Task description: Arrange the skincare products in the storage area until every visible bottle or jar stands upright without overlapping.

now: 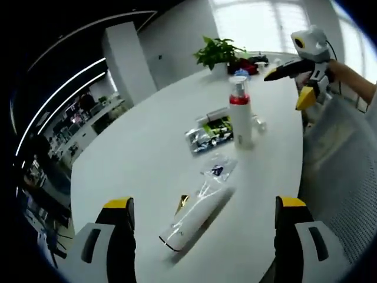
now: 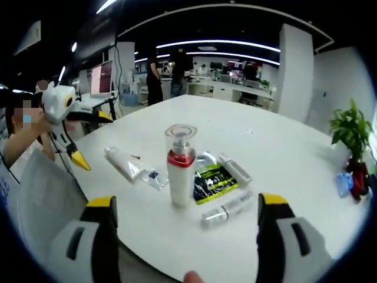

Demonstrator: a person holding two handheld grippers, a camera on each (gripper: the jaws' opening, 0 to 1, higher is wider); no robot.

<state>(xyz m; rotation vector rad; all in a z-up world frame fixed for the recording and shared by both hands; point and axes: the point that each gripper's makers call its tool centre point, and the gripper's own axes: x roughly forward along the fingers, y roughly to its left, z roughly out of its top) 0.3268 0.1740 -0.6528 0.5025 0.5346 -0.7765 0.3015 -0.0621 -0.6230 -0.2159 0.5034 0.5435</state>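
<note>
White and glossy, the round table (image 2: pixel 283 147) is carrying everything here, its smooth top reflecting the ceiling strip lights of an open-plan office with desks and monitors behind. One pump bottle (image 2: pixel 180 168) is standing upright near the middle, a white cylinder with a red collar and a clear cap, and it is showing again in the left gripper view (image 1: pixel 240 112). One white squeeze tube (image 1: pixel 195 217) is lying on its side close to the left gripper (image 1: pixel 203 221), whose yellow-tipped jaws are spreading wide apart with nothing between them. One small clear sachet (image 1: pixel 219 168) is lying flat between the tube and the bottle. One glossy green-and-black packet (image 2: pixel 214 180) is lying flat just beside the bottle, with two slim clear-capped tubes, one (image 2: pixel 234 169) behind it and one (image 2: pixel 227 210) in front, both lying down. The right gripper (image 2: pixel 185 227) is hovering at the table edge, jaws parted and holding nothing. One leafy potted plant (image 2: pixel 351 132) is sitting at the far rim. Two people are standing among the distant desks.
</note>
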